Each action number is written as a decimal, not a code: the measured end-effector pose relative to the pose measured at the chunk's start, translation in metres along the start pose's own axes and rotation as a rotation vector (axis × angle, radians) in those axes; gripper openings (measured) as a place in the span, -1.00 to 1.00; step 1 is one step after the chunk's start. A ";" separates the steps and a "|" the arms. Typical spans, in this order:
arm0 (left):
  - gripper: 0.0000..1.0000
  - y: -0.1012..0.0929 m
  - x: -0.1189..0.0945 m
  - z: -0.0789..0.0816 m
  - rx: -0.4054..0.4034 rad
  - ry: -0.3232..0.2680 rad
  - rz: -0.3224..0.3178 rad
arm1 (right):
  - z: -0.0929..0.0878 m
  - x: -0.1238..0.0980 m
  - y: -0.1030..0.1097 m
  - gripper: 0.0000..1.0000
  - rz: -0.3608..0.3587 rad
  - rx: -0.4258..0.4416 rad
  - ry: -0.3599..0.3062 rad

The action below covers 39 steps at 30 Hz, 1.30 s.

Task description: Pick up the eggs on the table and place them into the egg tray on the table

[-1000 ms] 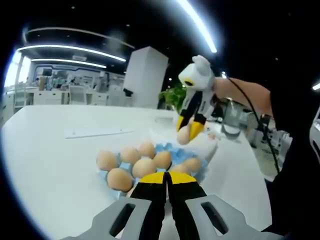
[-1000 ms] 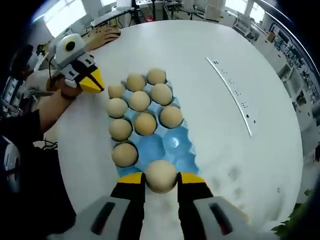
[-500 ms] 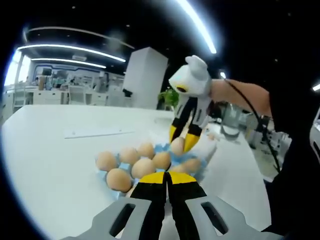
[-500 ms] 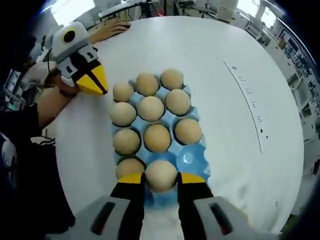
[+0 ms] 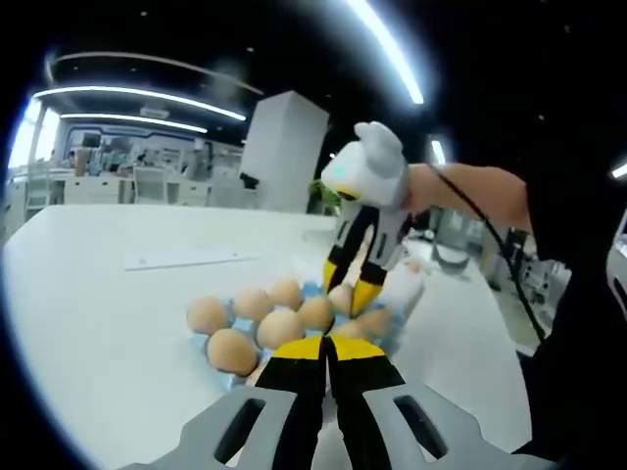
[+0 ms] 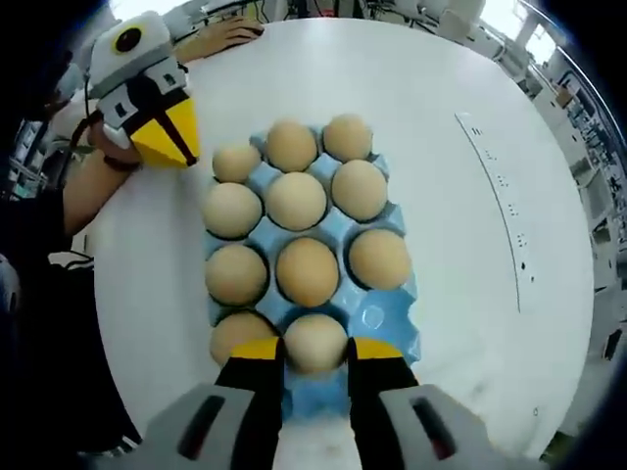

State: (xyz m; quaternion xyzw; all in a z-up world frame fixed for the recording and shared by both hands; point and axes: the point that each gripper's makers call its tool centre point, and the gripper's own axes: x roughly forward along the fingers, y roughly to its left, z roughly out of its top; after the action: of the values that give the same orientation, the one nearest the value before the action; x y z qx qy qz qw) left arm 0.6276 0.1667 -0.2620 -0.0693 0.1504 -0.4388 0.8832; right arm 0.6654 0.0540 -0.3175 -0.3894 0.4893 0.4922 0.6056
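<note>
A blue egg tray (image 6: 394, 315) lies on the white table (image 6: 441, 108) with several tan eggs in its cups. My right gripper (image 6: 315, 351) is shut on one more egg (image 6: 315, 335), held low over the middle cup of the tray's nearest row. In the left gripper view that right gripper (image 5: 344, 292) reaches down from the right, its egg (image 5: 340, 298) at the tray's far end. My left gripper (image 5: 328, 349) is shut with nothing between its jaws. It sits just beside the tray's near end, and the right gripper view has it (image 6: 168, 137) at the tray's far left corner.
A long white strip (image 6: 498, 201) lies on the table to the right of the tray. A person's hand (image 6: 223, 34) rests at the table's far edge. One bare cup (image 6: 373, 318) sits right of the held egg. A white pillar (image 5: 284, 147) stands beyond the table.
My right gripper has come down and forward over the tray with its egg, from just off the tray's end to the nearest row. The left gripper has stayed in place.
</note>
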 end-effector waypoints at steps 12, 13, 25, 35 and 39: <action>-0.99 0.000 0.001 0.000 0.003 0.005 -0.004 | 0.004 0.002 0.003 -0.46 -0.002 -0.029 -0.041; -0.99 0.000 0.001 0.000 0.004 0.005 -0.004 | 0.003 0.001 0.003 -0.46 -0.001 -0.035 -0.041; -0.99 -0.001 0.000 0.000 0.006 0.008 -0.005 | -0.001 -0.017 0.004 -0.41 -0.007 -0.024 -0.124; -0.99 0.001 0.001 -0.002 0.011 0.016 -0.001 | -0.024 -0.042 -0.016 -0.37 -0.063 0.033 -0.156; -0.99 0.000 0.001 -0.003 0.011 0.019 0.000 | -0.039 -0.049 -0.028 -0.37 -0.073 0.071 -0.158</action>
State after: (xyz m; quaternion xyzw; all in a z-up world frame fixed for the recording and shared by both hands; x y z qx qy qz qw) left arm 0.6275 0.1660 -0.2647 -0.0601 0.1560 -0.4401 0.8823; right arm 0.6831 0.0006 -0.2781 -0.3454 0.4426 0.4811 0.6733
